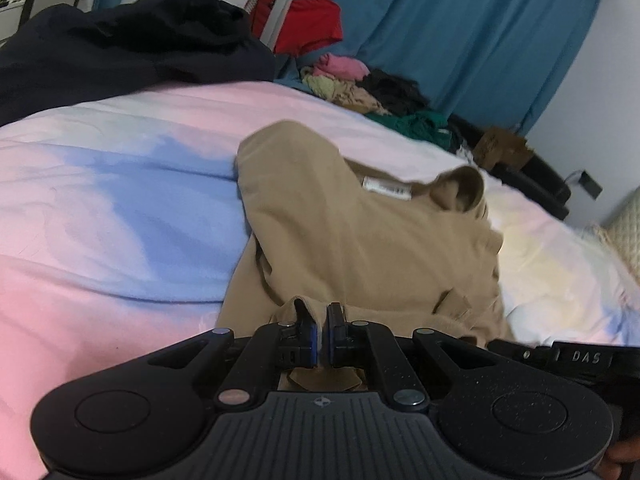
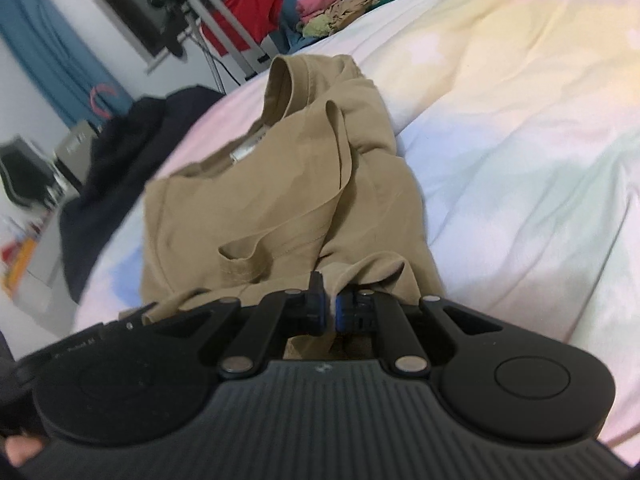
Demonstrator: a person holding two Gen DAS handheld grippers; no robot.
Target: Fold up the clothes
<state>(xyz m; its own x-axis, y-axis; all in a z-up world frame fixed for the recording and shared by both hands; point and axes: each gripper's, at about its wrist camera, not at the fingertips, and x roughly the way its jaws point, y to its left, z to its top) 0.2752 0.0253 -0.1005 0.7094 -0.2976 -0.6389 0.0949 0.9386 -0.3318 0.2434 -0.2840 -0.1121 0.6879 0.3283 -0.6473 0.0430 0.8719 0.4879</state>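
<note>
A tan shirt (image 1: 360,240) lies bunched on a pastel bedspread (image 1: 100,208), its white neck label facing up. My left gripper (image 1: 322,320) is shut on the near hem of the shirt, and tan cloth shows pinched between its blue pads. In the right wrist view the same tan shirt (image 2: 260,192) lies in front, folded over itself with a sleeve opening showing. My right gripper (image 2: 329,300) is shut on another part of the near hem, with a fold of cloth rising between the pads. The other gripper's black body shows at the edge of each view.
A dark navy garment (image 1: 120,48) lies heaped at the far left of the bed. A pile of mixed clothes (image 1: 360,84) sits past the far edge, by a red garment (image 1: 308,28) on a metal stand and blue curtains (image 1: 460,32). The bedspread (image 2: 500,140) stretches to the right.
</note>
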